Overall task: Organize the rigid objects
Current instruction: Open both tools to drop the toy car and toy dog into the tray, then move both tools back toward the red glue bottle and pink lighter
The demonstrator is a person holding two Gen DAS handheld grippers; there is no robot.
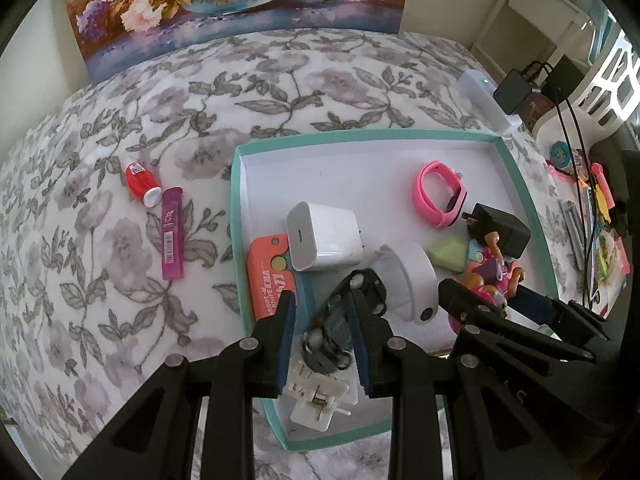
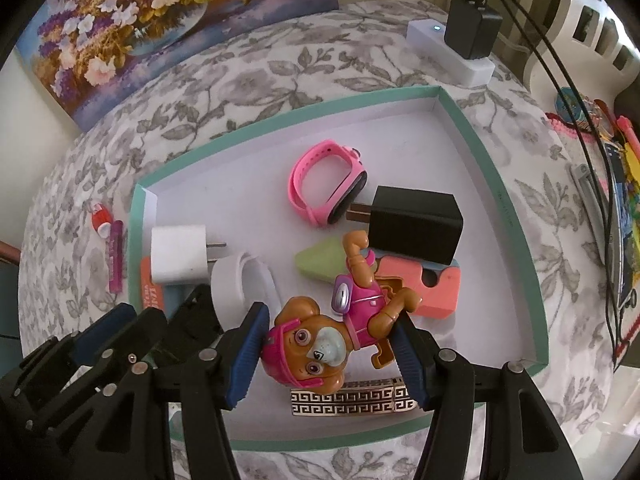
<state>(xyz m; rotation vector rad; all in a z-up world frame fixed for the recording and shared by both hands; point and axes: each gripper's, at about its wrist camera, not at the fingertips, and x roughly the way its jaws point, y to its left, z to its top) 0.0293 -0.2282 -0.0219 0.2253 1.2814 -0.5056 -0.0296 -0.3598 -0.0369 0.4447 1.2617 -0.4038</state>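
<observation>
A teal-rimmed white tray (image 1: pixel 524 192) (image 2: pixel 480 168) lies on a floral bedspread. My left gripper (image 1: pixel 323 344) hangs over its near left corner, shut on a small dark wheeled toy (image 1: pixel 334 332). Below it lies a white plug piece (image 1: pixel 320 398). My right gripper (image 2: pixel 328 356) is shut on a toy puppy in pink (image 2: pixel 320 344), one pad on its head and the other on its legs, just over the tray floor. Inside the tray are a pink watch (image 2: pixel 320 184), a black charger (image 2: pixel 416 224), a white charger (image 1: pixel 324 236), a white ring (image 1: pixel 412 280) and an orange knife (image 1: pixel 268 276).
A red bottle (image 1: pixel 140 182) and a purple case (image 1: pixel 173 232) lie on the bedspread left of the tray. A gold patterned bar (image 2: pixel 348 400) sits at the tray's near edge. A white power strip (image 2: pixel 448 48) with a black adapter and cables stands at the back right, beside stationery clutter.
</observation>
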